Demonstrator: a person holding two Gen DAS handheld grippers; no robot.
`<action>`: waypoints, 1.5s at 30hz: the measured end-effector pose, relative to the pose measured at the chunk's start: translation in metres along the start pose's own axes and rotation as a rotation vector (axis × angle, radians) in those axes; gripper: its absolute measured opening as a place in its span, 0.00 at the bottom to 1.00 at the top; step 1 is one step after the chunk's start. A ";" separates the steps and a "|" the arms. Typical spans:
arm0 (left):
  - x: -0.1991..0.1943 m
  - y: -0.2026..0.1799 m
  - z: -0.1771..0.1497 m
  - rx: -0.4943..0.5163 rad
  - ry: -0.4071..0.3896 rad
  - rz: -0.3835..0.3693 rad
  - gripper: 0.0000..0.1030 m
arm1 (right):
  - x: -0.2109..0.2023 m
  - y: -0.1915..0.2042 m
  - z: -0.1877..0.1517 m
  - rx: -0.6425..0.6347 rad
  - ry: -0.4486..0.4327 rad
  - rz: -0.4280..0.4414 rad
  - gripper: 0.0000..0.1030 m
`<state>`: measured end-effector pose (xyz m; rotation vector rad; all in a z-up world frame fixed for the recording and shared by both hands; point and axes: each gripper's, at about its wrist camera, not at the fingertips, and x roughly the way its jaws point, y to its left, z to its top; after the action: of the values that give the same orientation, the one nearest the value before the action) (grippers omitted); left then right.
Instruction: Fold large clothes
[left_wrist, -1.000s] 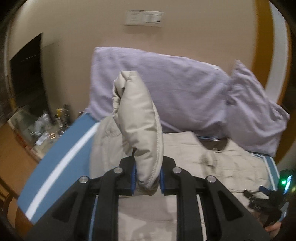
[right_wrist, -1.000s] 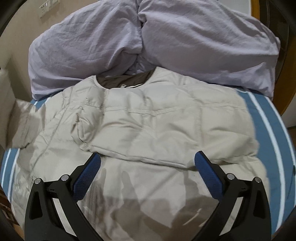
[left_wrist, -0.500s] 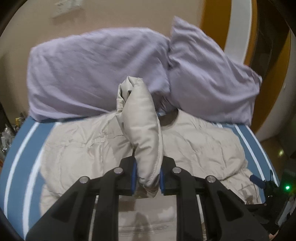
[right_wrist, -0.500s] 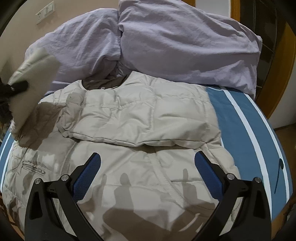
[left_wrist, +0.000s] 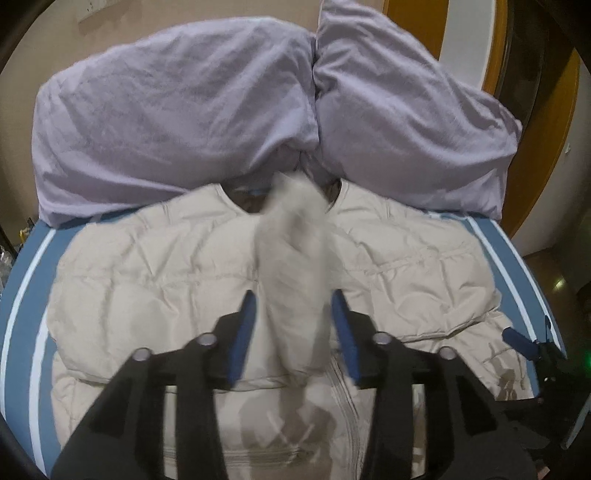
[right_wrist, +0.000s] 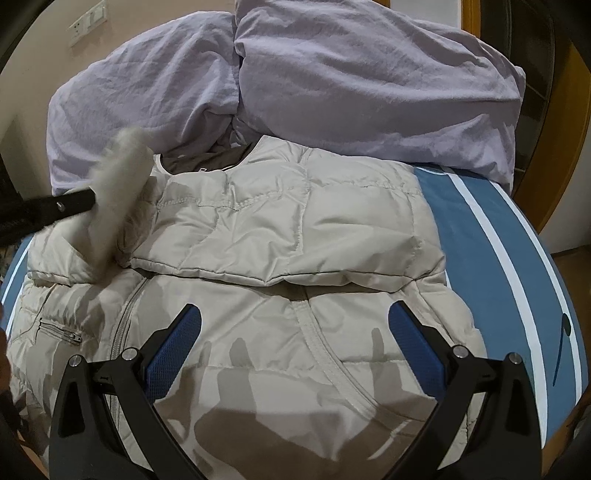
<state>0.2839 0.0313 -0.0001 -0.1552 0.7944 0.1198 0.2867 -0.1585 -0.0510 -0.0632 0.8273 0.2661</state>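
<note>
A beige quilted puffer jacket (right_wrist: 280, 266) lies front-up on the bed, its right sleeve (right_wrist: 295, 236) folded across the chest. It also shows in the left wrist view (left_wrist: 155, 266). My left gripper (left_wrist: 295, 332) has its jaws parted, and the jacket's left sleeve (left_wrist: 295, 266), blurred with motion, slips down between them over the jacket's middle. In the right wrist view the sleeve (right_wrist: 118, 199) and the left gripper's finger (right_wrist: 48, 206) show at the left. My right gripper (right_wrist: 295, 347) is open and empty above the jacket's lower part.
Two lilac pillows (left_wrist: 177, 110) (right_wrist: 369, 81) lean on the wall behind the jacket's collar. The bed sheet (right_wrist: 480, 229) is blue with white stripes. An orange door frame (left_wrist: 546, 110) stands at the right. The right gripper (left_wrist: 532, 350) shows at the bed's right edge.
My left gripper swung right over the jacket with the sleeve and has now opened. The sleeve is dropping out of it. My right gripper stayed open and shifted slightly.
</note>
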 end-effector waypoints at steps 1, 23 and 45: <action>-0.005 0.002 0.002 0.003 -0.018 0.008 0.54 | 0.001 0.000 0.000 -0.001 -0.001 0.000 0.99; 0.090 0.003 -0.005 0.049 0.112 0.208 0.58 | 0.015 0.005 -0.014 -0.039 -0.030 0.033 0.99; 0.030 0.032 -0.025 0.066 0.050 0.205 0.68 | -0.012 -0.022 -0.017 -0.017 -0.041 0.042 0.99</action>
<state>0.2824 0.0598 -0.0420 -0.0143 0.8621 0.2836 0.2728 -0.1846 -0.0545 -0.0563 0.7859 0.3127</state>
